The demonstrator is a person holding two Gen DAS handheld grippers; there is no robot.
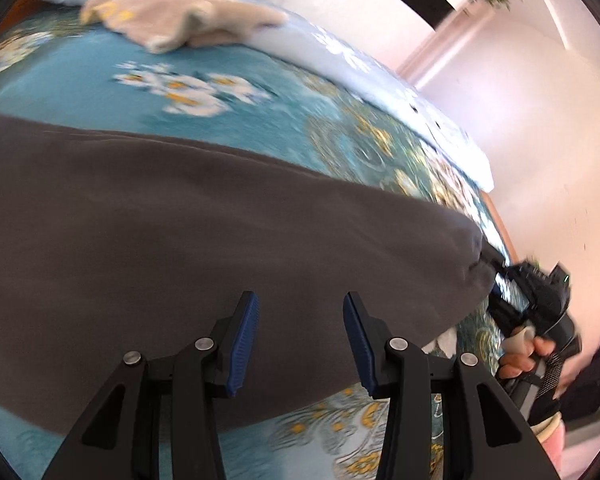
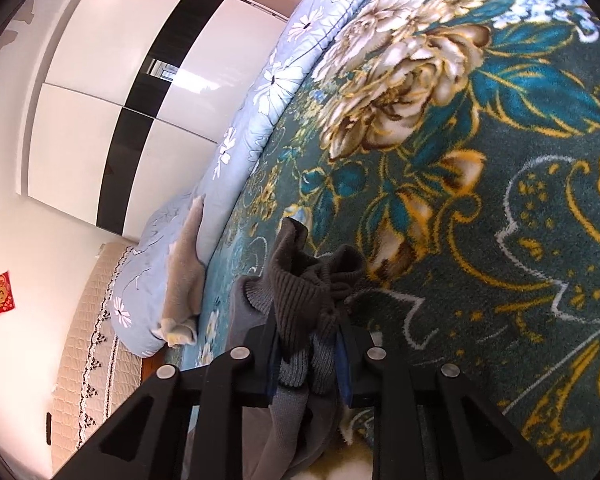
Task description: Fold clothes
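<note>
- While the right tool (image 2: 310, 364) pinches a bunched corner of the gray sweater (image 1: 204, 240), most of the sweater lies spread across the flowery blanket (image 1: 236, 124) on the bed.
- Its two fingers are squeezed shut on the ribbed knit, and a thick wad of cloth sticks up between them.
- By contrast, the left tool (image 1: 300, 340) hangs over the sweater with its fingers wide apart and nothing in them.
- From the left camera you can see a hand (image 1: 528, 354) holding the right tool at the far end of the sweater.
- My guess is that this end is being lifted or pulled to make a fold, but one look cannot say which fold it is.
- To do it well, keep the pinch tight so the thick knit does not slip out.
- Move slowly and low, so the rest of the sweater stays flat and does not drag into wrinkles.
- An open left tool could press or grab the other edge to keep it even.
- Farther off, a beige piece of clothing (image 1: 188, 20) lies crumpled near the pale blue quilt (image 2: 268, 92).
</note>
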